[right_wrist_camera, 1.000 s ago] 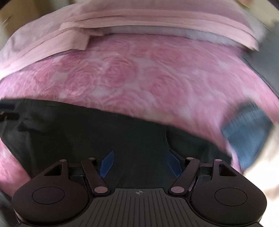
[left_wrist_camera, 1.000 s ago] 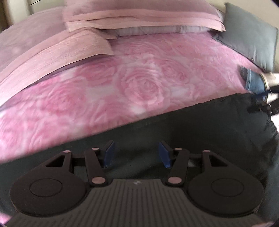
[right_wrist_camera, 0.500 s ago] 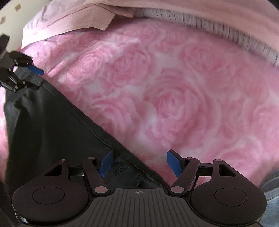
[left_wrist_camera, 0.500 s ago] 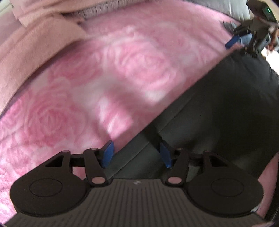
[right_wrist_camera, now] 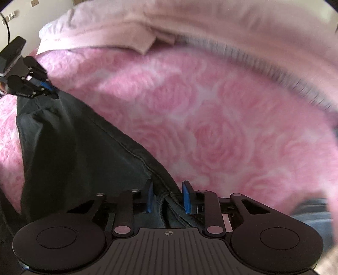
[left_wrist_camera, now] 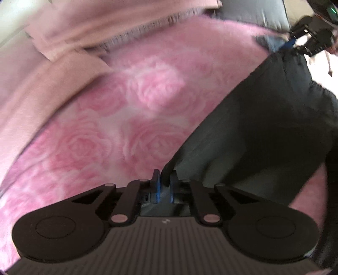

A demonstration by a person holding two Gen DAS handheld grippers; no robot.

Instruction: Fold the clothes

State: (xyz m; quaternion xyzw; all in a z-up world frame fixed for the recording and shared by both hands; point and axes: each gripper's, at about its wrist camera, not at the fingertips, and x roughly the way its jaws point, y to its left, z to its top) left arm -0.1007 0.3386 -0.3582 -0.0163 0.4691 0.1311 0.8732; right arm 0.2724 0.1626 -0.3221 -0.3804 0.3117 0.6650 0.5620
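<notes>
A dark grey-black garment (left_wrist_camera: pixel 264 131) hangs stretched between my two grippers above a pink rose-patterned bed. My left gripper (left_wrist_camera: pixel 165 186) is shut on one corner of its edge. My right gripper (right_wrist_camera: pixel 166 195) has its blue pads partly closed around the seamed hem (right_wrist_camera: pixel 135 154), with thick fabric between them. The garment also shows in the right wrist view (right_wrist_camera: pixel 69 143). The right gripper shows far off in the left wrist view (left_wrist_camera: pixel 295 42), and the left gripper shows at the far left of the right wrist view (right_wrist_camera: pixel 45 85), each at a garment corner.
The pink rose bedspread (left_wrist_camera: pixel 131 127) fills the middle. Pale pink pillows and a folded blanket (left_wrist_camera: pixel 88 31) lie at the head of the bed. A grey cushion (left_wrist_camera: pixel 253 12) and a blue denim item (right_wrist_camera: pixel 312 215) lie at the right side.
Both grippers closed from wide open onto the garment's edge, then lifted it and pulled apart, so the fabric now hangs taut between them.
</notes>
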